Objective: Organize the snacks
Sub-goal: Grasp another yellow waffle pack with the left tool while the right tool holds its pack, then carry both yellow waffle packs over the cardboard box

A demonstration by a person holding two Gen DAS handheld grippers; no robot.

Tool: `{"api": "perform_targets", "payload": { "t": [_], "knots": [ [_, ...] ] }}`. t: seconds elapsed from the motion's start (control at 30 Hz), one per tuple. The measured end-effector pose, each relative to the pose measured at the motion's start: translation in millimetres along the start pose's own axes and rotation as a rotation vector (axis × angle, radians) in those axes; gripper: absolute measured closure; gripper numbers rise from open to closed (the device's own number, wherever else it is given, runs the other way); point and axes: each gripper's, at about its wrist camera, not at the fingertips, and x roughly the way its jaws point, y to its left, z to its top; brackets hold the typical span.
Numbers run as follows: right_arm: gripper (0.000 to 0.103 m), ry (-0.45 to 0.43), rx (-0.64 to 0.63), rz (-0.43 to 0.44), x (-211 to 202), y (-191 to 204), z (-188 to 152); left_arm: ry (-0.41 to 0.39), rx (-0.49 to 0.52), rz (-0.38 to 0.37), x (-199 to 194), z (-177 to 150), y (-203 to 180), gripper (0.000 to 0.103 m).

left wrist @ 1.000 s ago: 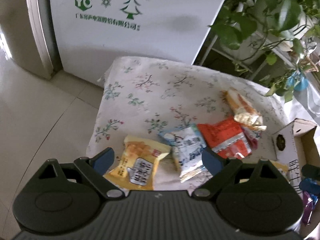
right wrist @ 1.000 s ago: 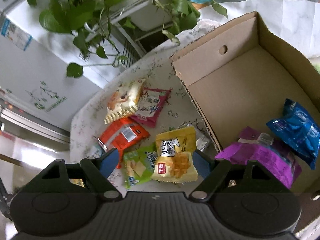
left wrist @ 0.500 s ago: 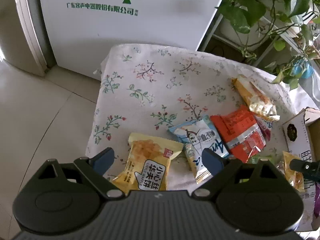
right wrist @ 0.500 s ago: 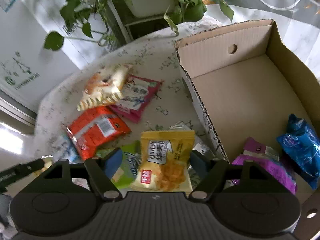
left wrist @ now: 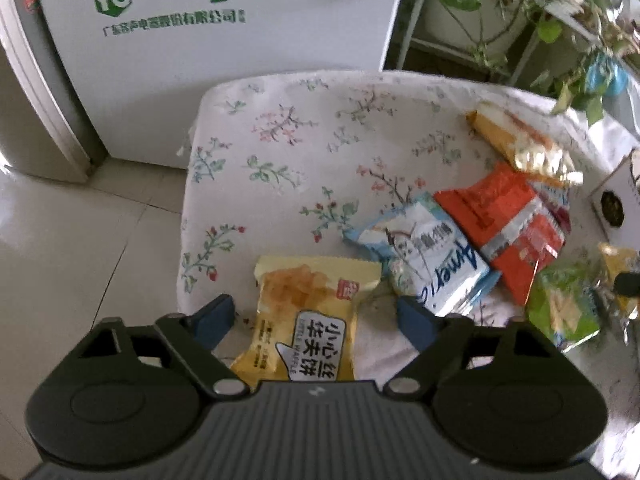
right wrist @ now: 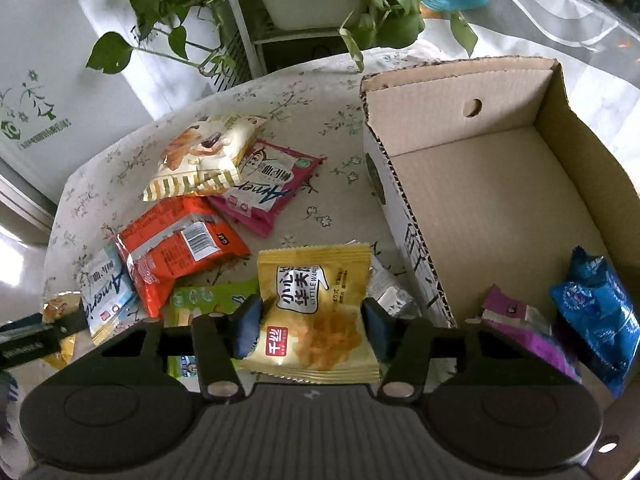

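Observation:
Two yellow waffle packets lie on the floral cloth. My right gripper (right wrist: 312,328) is shut on one yellow packet (right wrist: 316,304), its blue pads pressing both sides, just left of the cardboard box (right wrist: 500,184). The other yellow packet (left wrist: 308,312) lies near the table's front left edge between the fingers of my left gripper (left wrist: 314,318). Those jaws are closing, and a gap shows between each pad and the wrapper. A purple packet (right wrist: 528,340) and a blue packet (right wrist: 596,312) lie inside the box.
Loose on the cloth are an orange-red packet (right wrist: 180,248), a light blue one (left wrist: 432,256), a green one (left wrist: 564,304), a pink one (right wrist: 268,184) and a striped white one (right wrist: 204,156). A white cabinet (left wrist: 224,40) and a trailing plant (right wrist: 360,20) stand behind the table.
The right jaws have closed onto the yellow packet. The left gripper has sunk closer over its yellow packet and its fingers have drawn a little nearer each other.

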Motion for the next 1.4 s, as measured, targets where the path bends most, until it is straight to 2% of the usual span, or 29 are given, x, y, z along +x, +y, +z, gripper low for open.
{"api": "perform_targets", "payload": {
  "t": [0.07, 0.13, 0.2, 0.3, 0.93, 1.4],
  "knots": [
    [0.043, -0.002, 0.008, 0.009, -2.4, -2.3, 0.2, -0.010, 0.029, 0.019, -0.5, -1.5, -3.7, 0.025],
    [0.043, -0.004, 0.024, 0.031, -5.3, -5.1, 1.0, -0.021, 0.043, 0.012, -3.7, -2.2, -5.7, 0.036],
    [0.043, -0.007, 0.043, 0.059, -8.8, -7.5, 2.2, -0.023, 0.041, 0.021, -7.2, -1.9, -7.0, 0.054],
    [0.043, -0.012, 0.057, 0.086, -12.3, -7.7, 3.5, -0.020, 0.022, -0.002, -11.3, -2.2, -7.5, 0.057],
    [0.043, -0.023, 0.058, 0.159, -22.6, -7.4, 4.1, -0.073, -0.123, -0.077, -42.1, -1.2, -0.9, 0.058],
    [0.043, -0.059, 0.029, 0.168, -35.0, -9.1, 4.0, -0.163, -0.087, -0.142, -67.3, 6.5, -46.6, 0.058]
  ]
}}
